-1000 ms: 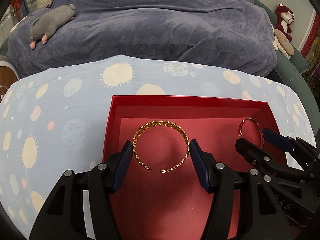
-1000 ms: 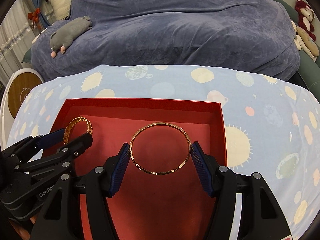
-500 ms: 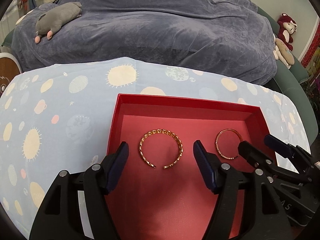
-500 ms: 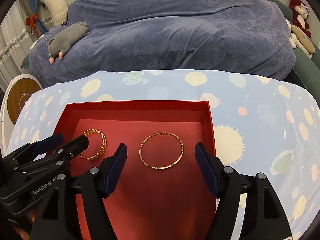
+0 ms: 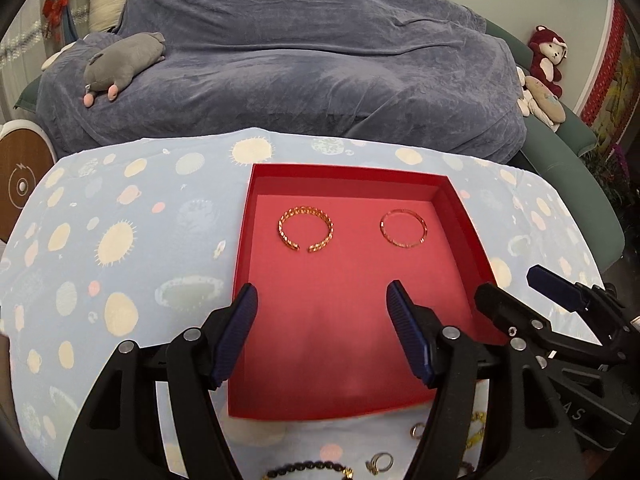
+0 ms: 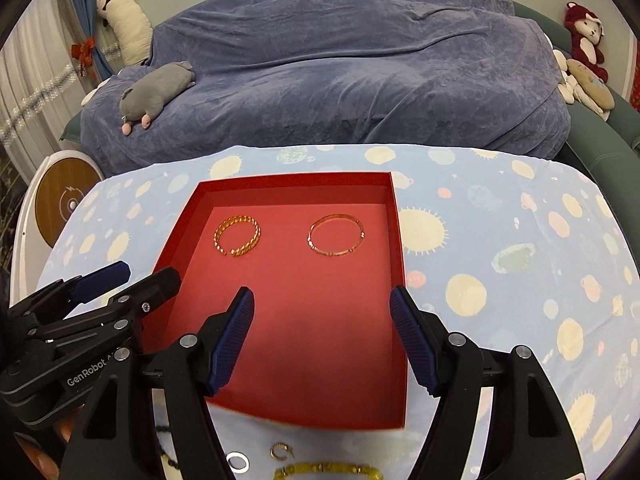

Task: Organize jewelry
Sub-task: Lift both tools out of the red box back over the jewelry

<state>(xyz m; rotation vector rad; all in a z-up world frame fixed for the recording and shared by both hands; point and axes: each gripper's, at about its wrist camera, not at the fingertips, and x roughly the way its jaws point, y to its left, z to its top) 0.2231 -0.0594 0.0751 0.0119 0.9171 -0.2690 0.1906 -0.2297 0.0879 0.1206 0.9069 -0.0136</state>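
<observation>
A red tray (image 5: pixel 360 171) (image 6: pixel 294 181) lies on the spotted blue cloth. Inside it lie a gold open cuff bracelet (image 5: pixel 306 229) (image 6: pixel 237 236) at the back left and a thin gold bangle (image 5: pixel 403 227) (image 6: pixel 336 234) at the back right. My left gripper (image 5: pixel 322 308) is open and empty, above the tray's near half. My right gripper (image 6: pixel 322 304) is open and empty beside it; it also shows in the left wrist view (image 5: pixel 516 292). The left gripper shows in the right wrist view (image 6: pixel 136 276).
Loose jewelry lies on the cloth in front of the tray: small rings (image 5: pixel 380 462) (image 6: pixel 280 451), a dark bead bracelet (image 5: pixel 308 470), a yellow-green bracelet (image 6: pixel 328 471) and a silver ring (image 6: pixel 237 462). A blue-covered sofa (image 5: pixel 320 60) with plush toys stands behind the table.
Both grippers have let go of their bracelets, opened wider and drawn back toward me. The cuff and the bangle now lie flat in the tray.
</observation>
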